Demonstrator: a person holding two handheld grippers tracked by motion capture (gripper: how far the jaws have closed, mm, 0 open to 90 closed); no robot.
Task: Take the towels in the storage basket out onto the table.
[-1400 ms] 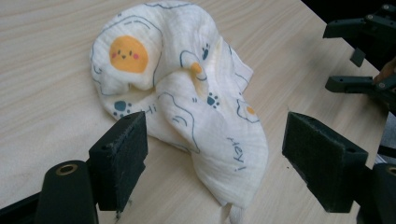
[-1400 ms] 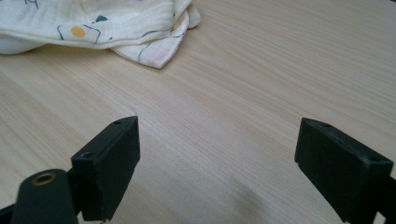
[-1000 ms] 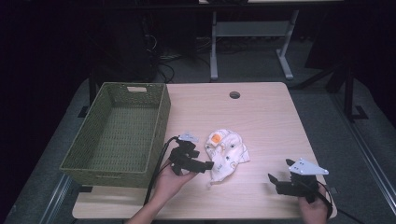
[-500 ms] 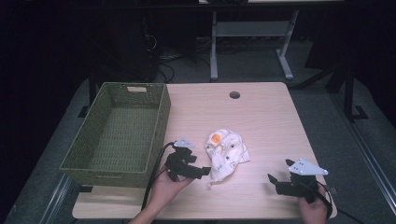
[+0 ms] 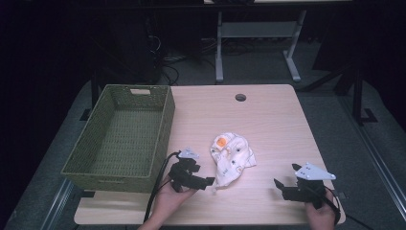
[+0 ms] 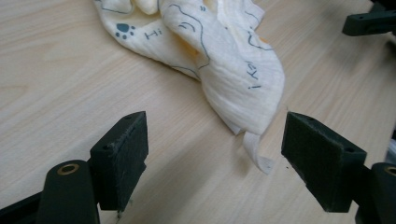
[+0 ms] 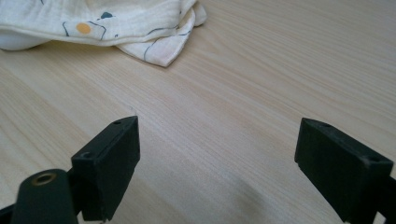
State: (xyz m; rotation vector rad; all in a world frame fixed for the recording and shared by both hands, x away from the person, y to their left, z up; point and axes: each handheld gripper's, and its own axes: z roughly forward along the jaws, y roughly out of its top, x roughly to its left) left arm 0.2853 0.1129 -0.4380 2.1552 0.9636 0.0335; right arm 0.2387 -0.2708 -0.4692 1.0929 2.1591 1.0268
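The crumpled white cloth with little drawings [image 5: 232,160] lies on the wooden table [image 5: 268,124] just beyond the wide-open left gripper [image 5: 207,181], well apart from the wide-open right gripper [image 5: 278,184].

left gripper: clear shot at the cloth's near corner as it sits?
Probably yes. The left gripper is open beside the crumpled cloth, whose loose corner lies on bare table ahead of the jaws. Nothing lies between them.
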